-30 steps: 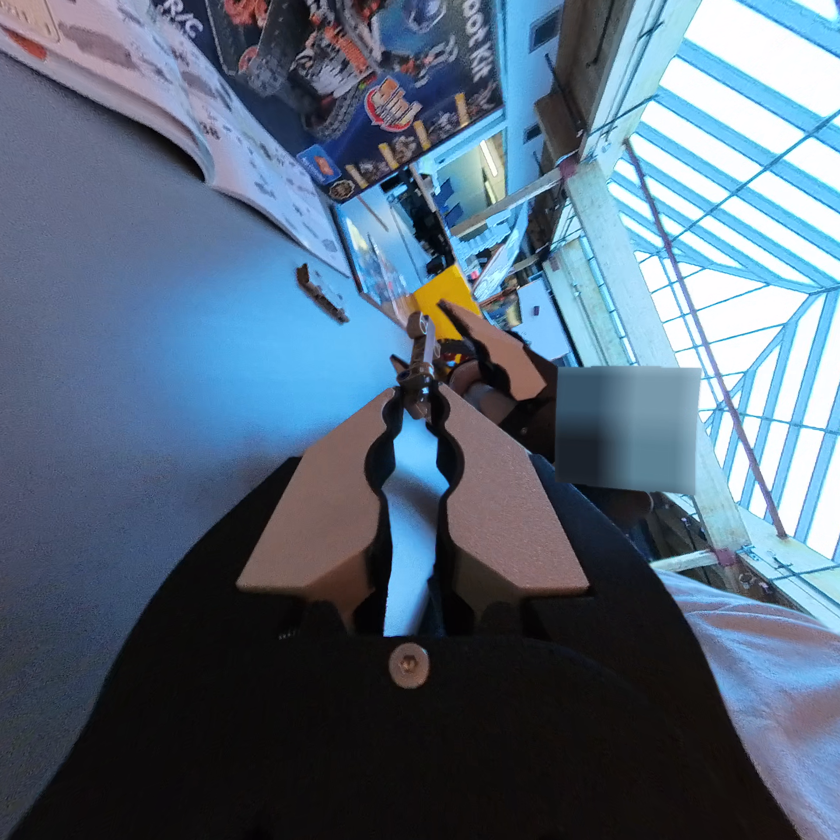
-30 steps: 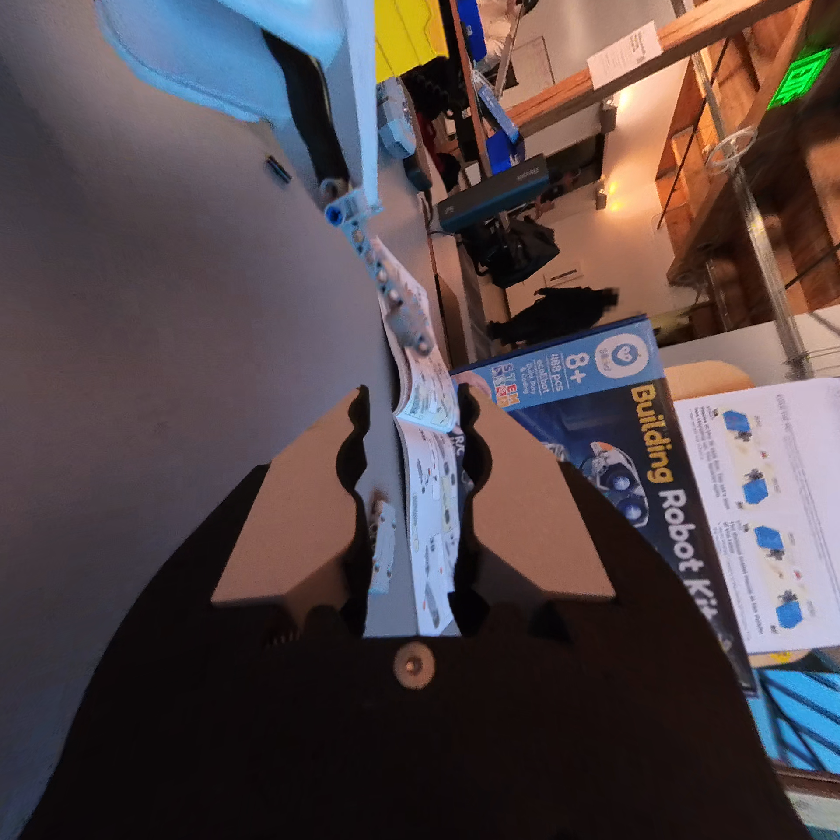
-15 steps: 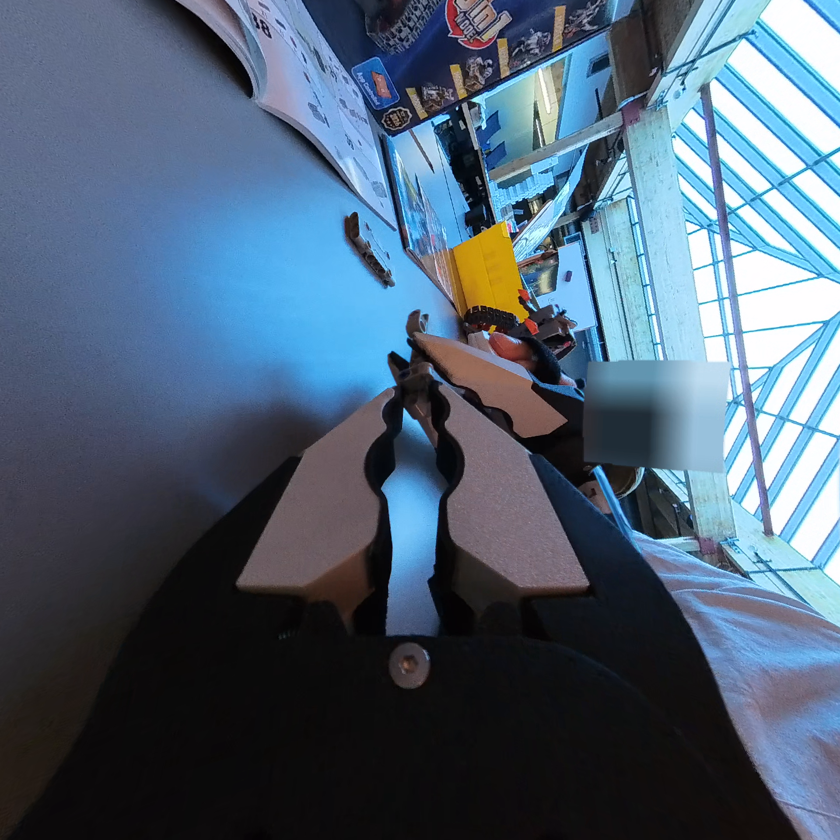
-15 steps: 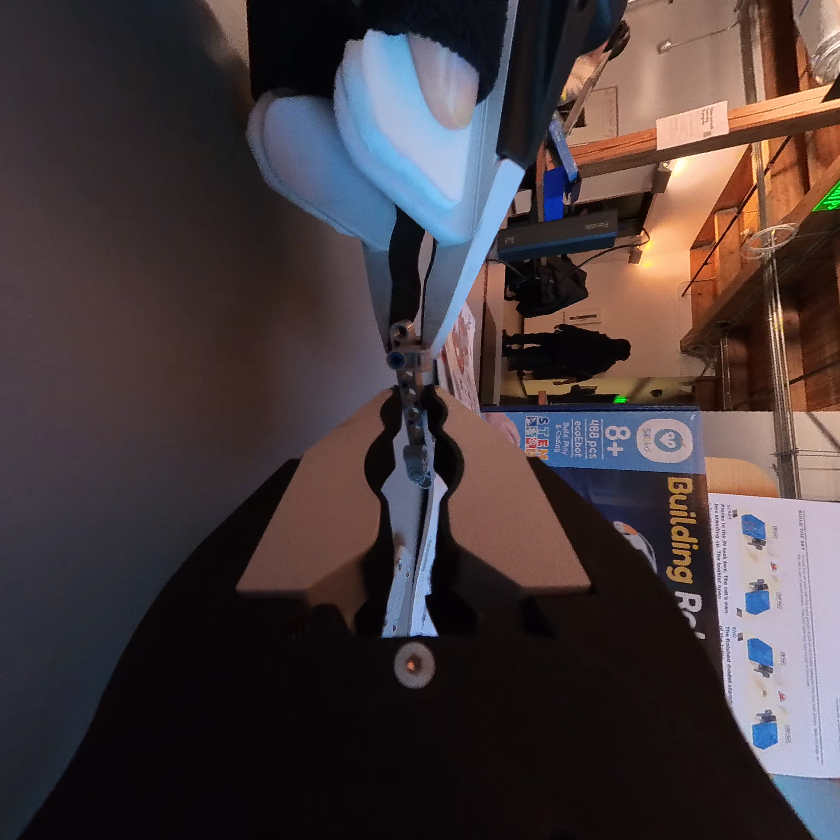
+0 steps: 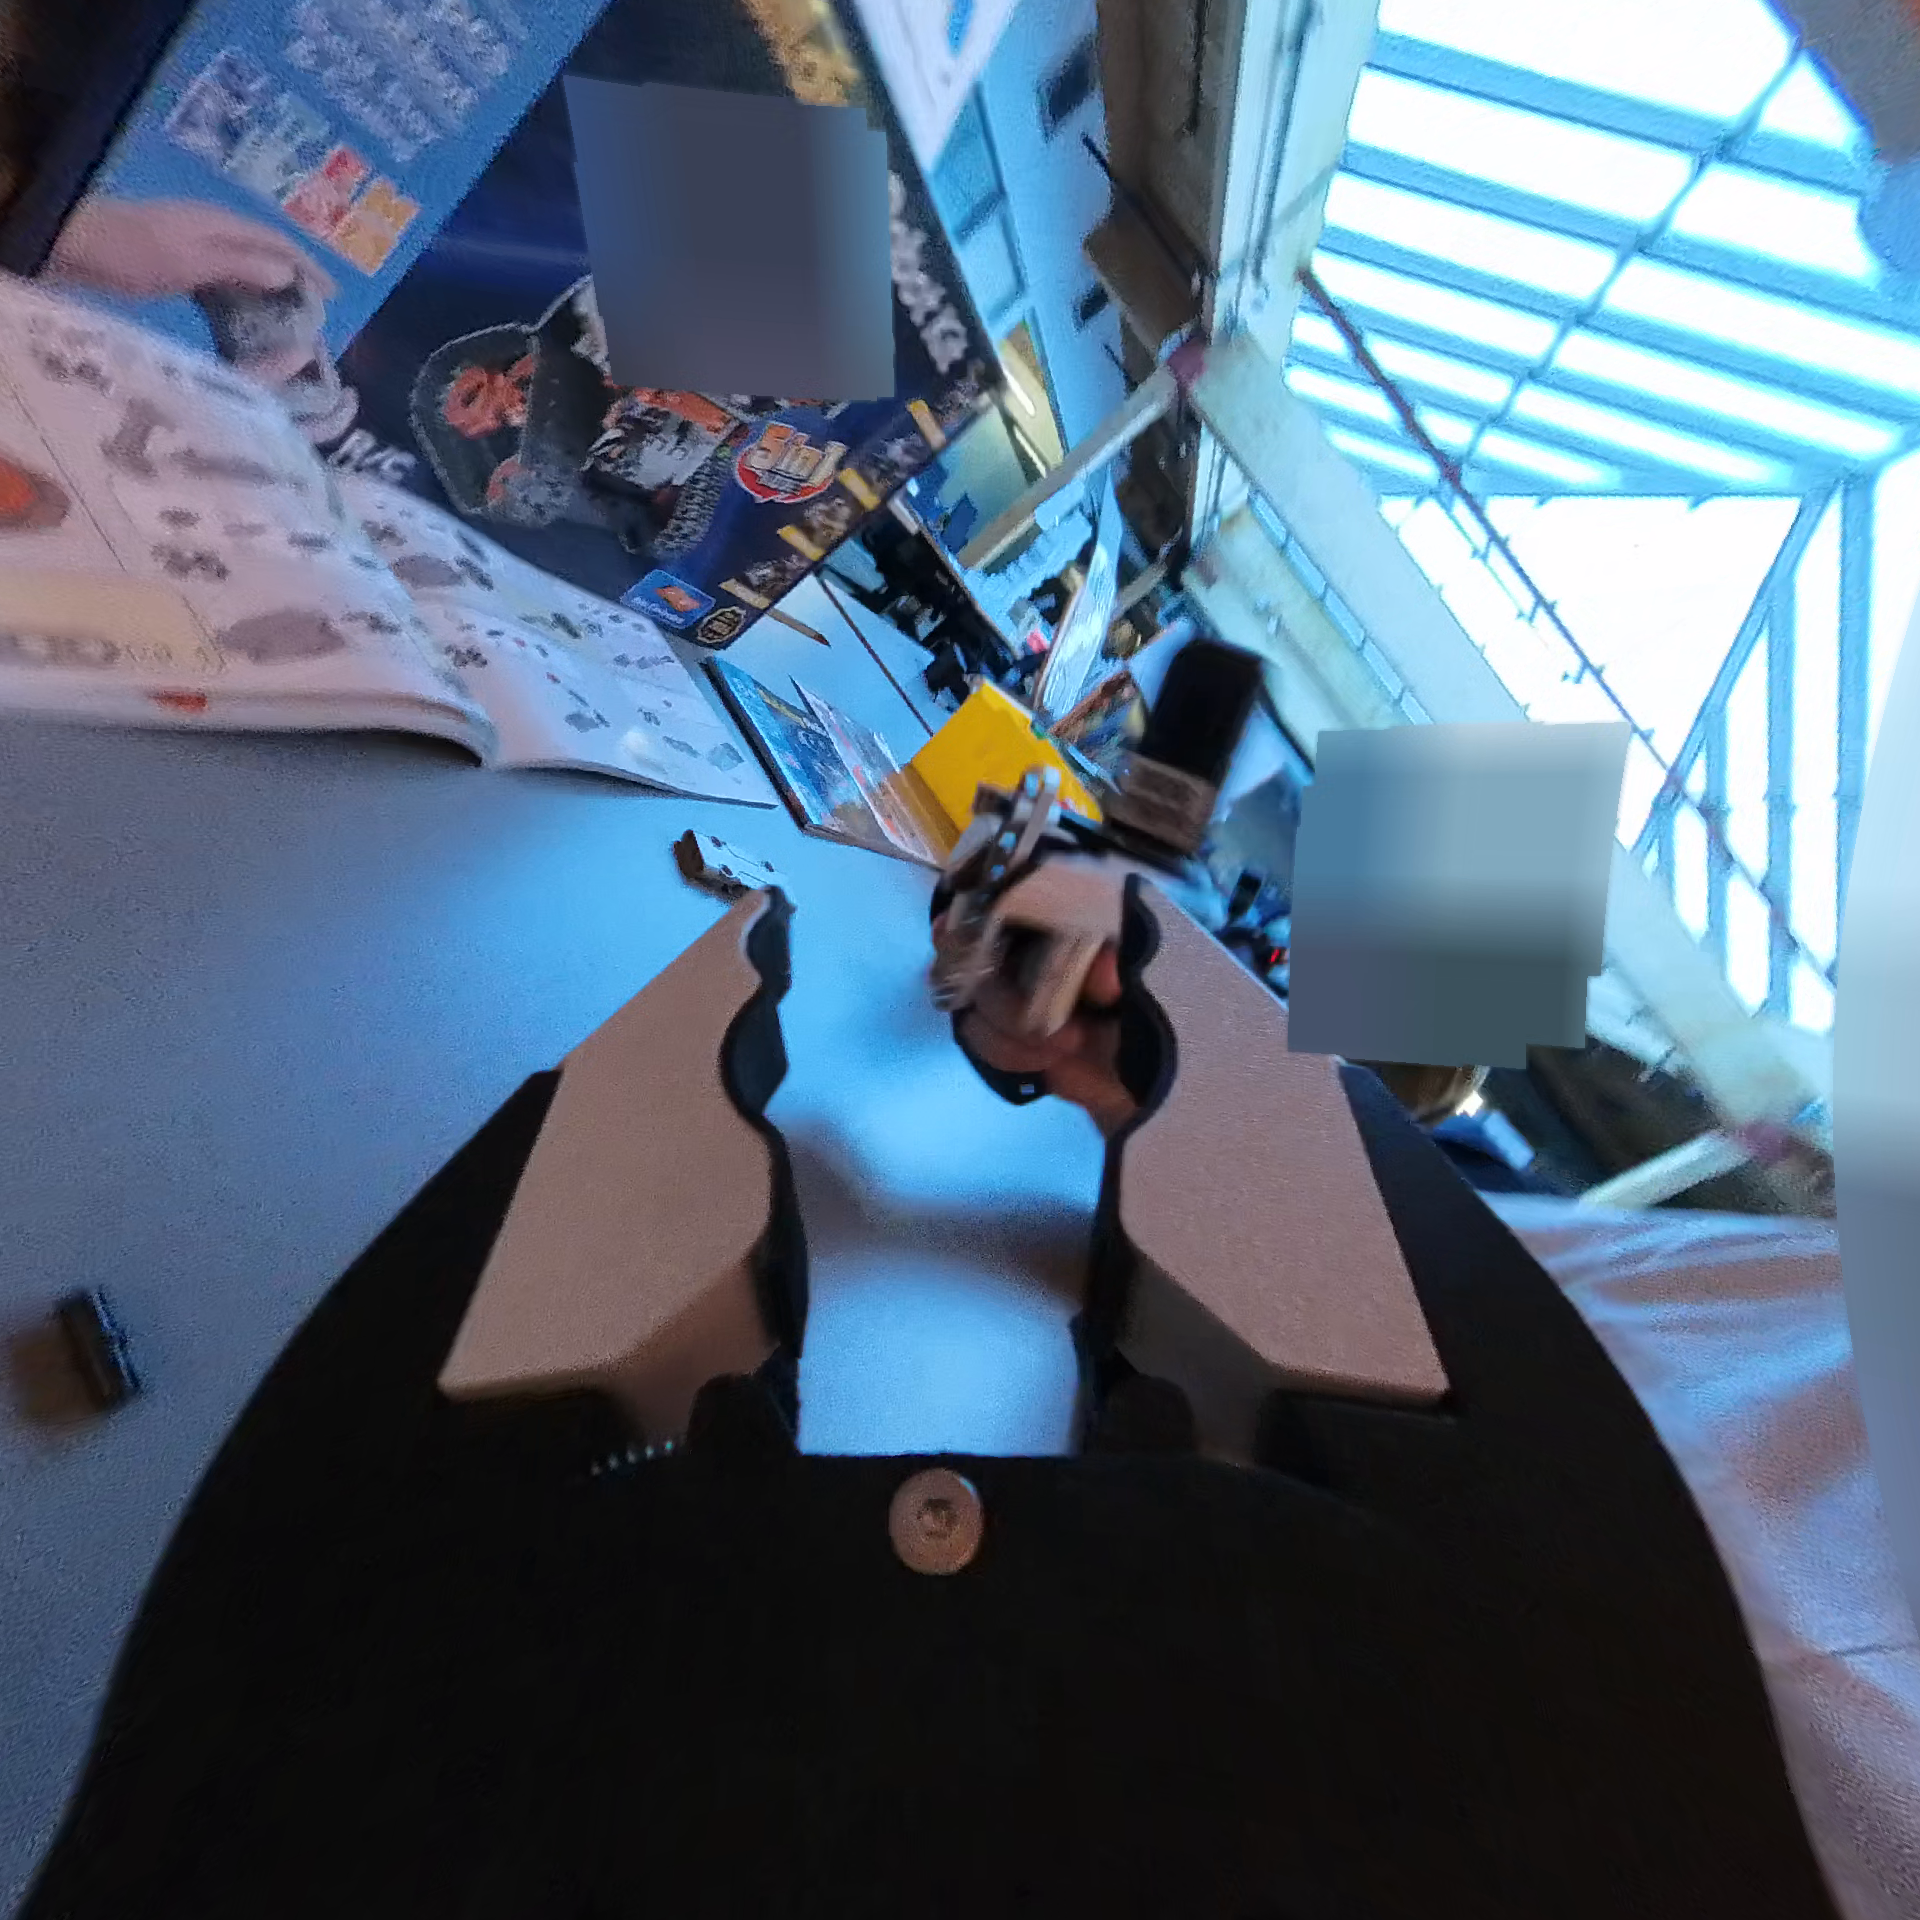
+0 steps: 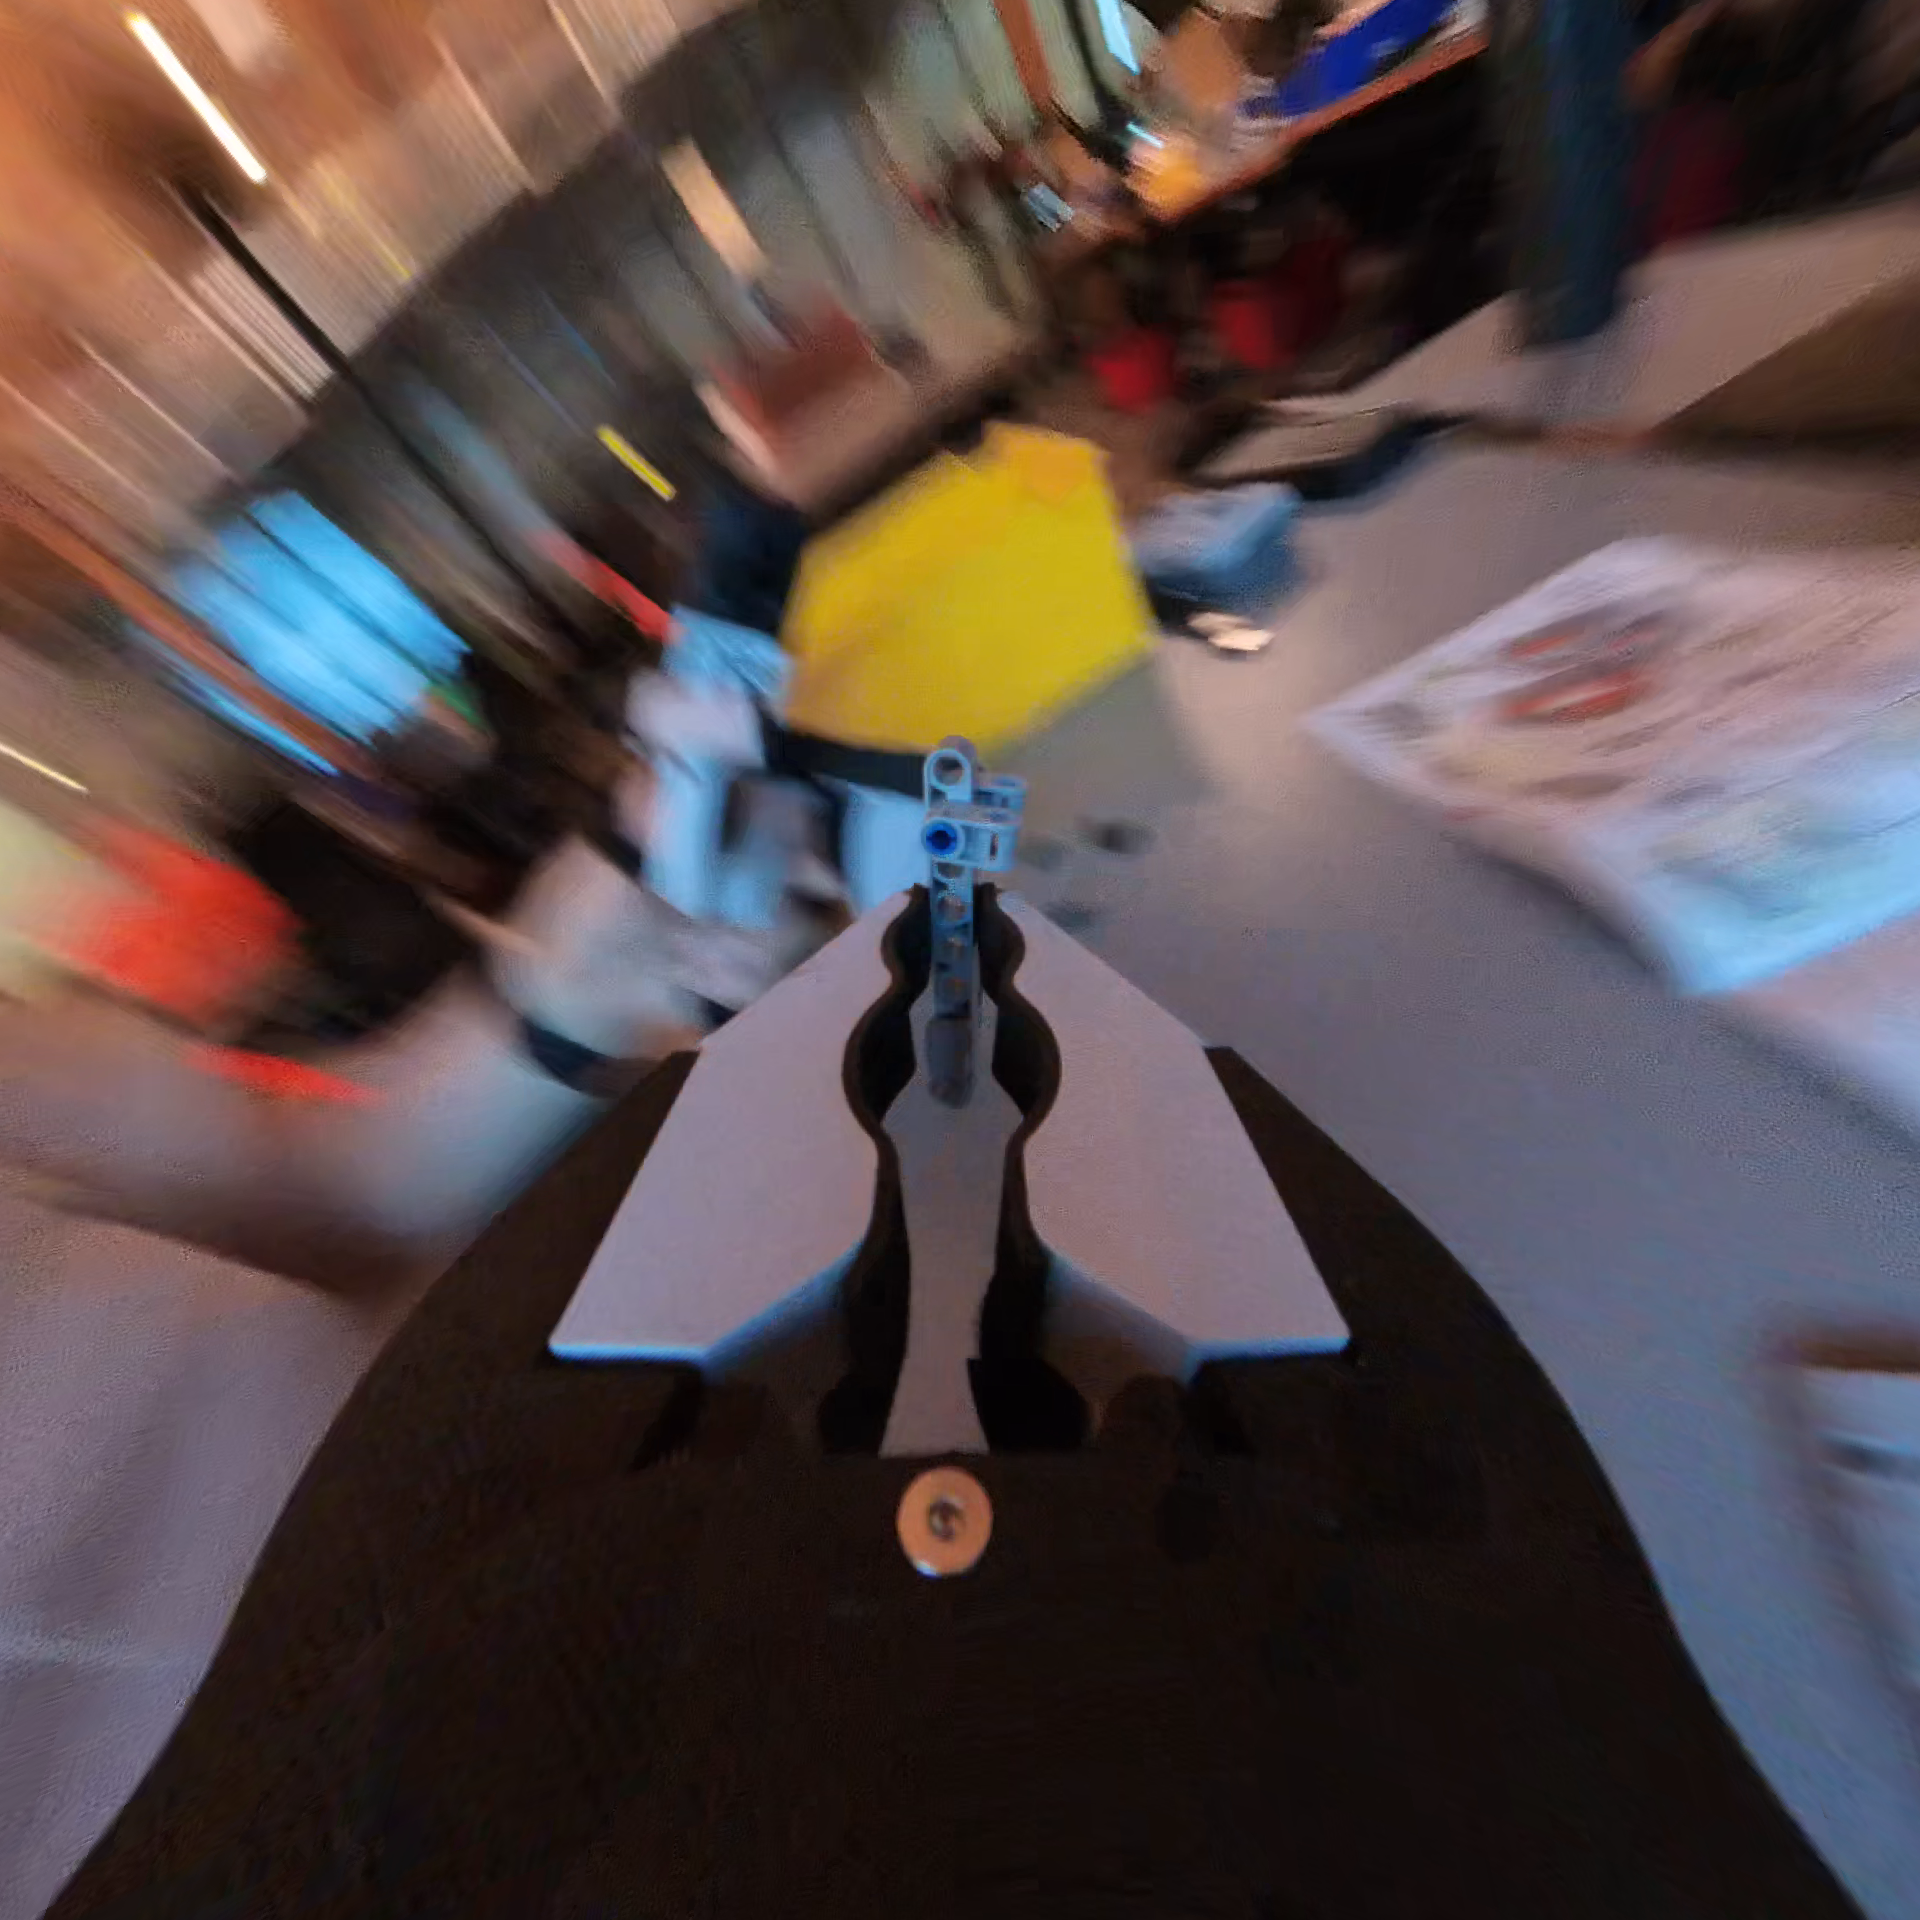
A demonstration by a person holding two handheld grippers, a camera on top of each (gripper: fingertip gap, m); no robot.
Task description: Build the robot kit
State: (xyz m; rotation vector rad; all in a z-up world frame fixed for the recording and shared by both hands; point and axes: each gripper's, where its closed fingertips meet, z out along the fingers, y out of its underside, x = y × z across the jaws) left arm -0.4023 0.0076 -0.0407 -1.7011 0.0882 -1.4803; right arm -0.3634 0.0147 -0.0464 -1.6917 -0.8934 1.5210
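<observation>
The right gripper (image 6: pixel 951 914) clamps a grey holed beam (image 6: pixel 953 935) — blue pin (image 6: pixel 938 837) near its tip — while the left gripper (image 5: pixel 951 904) gapes empty.

In the left wrist view, upper left of the frame, a dark blue carton (image 5: pixel 499 343) carries large printed lettering and a round red and orange badge (image 5: pixel 784 468), with a small blue label (image 5: pixel 670 603) at its lower corner; all of it is smeared by motion. The open booklet (image 5: pixel 260 582) at the left edge shows tiny diagrams and figures, too blurred to make out. In the right wrist view, a printed sheet (image 6: pixel 1662 748) at the right is only a blur
</observation>
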